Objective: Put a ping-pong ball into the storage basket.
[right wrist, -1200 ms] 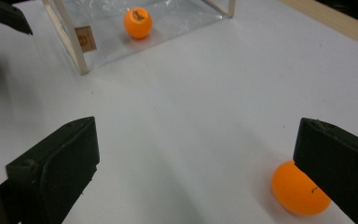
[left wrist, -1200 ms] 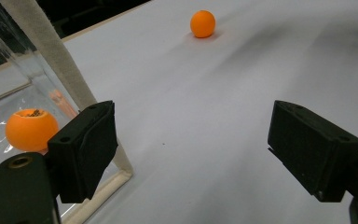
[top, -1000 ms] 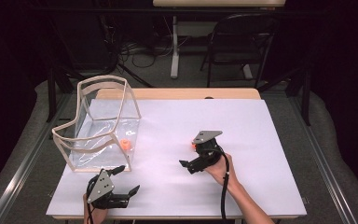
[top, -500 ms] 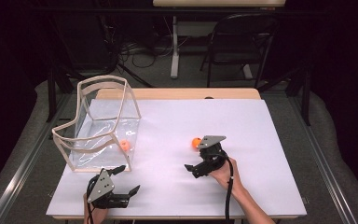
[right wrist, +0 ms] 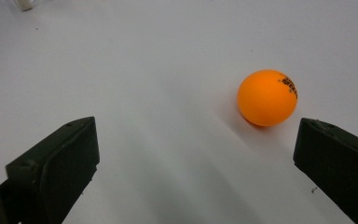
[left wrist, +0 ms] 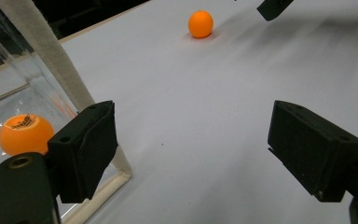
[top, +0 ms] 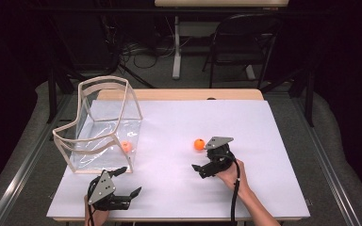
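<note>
An orange ball point(top: 199, 144) lies loose on the white table point(top: 264, 141), just left of my right gripper's grey plate. My right gripper point(top: 199, 171) is open, its jaws low over the table and pointing left. In the right gripper view the ball point(right wrist: 267, 97) sits ahead near the right jaw, outside the open gripper point(right wrist: 196, 163). A second orange ball point(top: 126, 146) rests inside the clear container point(top: 99, 122). My left gripper point(top: 130, 181) stands open near the front edge, beside the container's corner. Its own view shows the gripper point(left wrist: 191, 154) empty, the boxed ball point(left wrist: 25, 134) and the loose ball point(left wrist: 200, 24).
The clear container has a white frame point(left wrist: 51, 60) and stands on the table's left side. A tip of the right gripper's jaw point(left wrist: 272, 7) shows far off in the left gripper view. A chair point(top: 242, 42) and cables lie beyond the table.
My right gripper has drawn back to the right and toward the near edge, uncovering the loose ball, which stays in place. The left gripper has not moved.
</note>
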A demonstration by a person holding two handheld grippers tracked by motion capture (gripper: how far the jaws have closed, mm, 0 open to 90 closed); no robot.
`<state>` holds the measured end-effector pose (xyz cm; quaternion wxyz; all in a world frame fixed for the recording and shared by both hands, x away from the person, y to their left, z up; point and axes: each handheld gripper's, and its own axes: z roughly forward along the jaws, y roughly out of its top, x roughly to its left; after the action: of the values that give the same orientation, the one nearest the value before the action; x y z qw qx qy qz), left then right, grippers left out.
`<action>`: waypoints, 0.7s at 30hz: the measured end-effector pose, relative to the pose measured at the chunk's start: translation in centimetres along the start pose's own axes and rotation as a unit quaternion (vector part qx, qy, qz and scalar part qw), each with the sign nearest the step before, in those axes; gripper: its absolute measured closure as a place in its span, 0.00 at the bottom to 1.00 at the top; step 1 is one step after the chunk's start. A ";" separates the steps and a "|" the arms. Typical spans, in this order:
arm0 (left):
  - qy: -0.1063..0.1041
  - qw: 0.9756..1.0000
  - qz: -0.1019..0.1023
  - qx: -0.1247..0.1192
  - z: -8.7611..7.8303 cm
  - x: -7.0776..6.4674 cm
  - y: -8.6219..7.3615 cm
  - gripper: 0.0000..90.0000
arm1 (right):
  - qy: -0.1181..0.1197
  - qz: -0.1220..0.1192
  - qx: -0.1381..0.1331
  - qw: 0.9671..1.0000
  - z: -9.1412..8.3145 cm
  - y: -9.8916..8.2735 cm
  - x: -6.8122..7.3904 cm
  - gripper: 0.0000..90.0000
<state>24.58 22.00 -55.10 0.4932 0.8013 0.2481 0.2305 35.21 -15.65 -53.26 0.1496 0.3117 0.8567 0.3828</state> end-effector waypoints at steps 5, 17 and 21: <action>-0.001 1.000 0.001 -0.001 0.0 -0.1 0.0 0.17 | -0.003 -0.002 0.002 1.000 0.1 -0.1 -0.2 0.00; 0.004 1.000 0.001 -0.001 -0.3 -0.1 0.0 0.18 | -0.006 -0.003 0.007 1.000 0.8 0.2 -0.6 0.00; 0.003 1.000 0.002 0.000 -0.2 -0.1 0.0 0.17 | -0.002 -0.003 0.008 1.000 1.1 0.3 -0.7 0.00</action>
<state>24.37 22.11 -55.03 0.4920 0.8010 0.2478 0.2344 36.45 -15.36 -53.77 0.1501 0.3112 0.8603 0.3748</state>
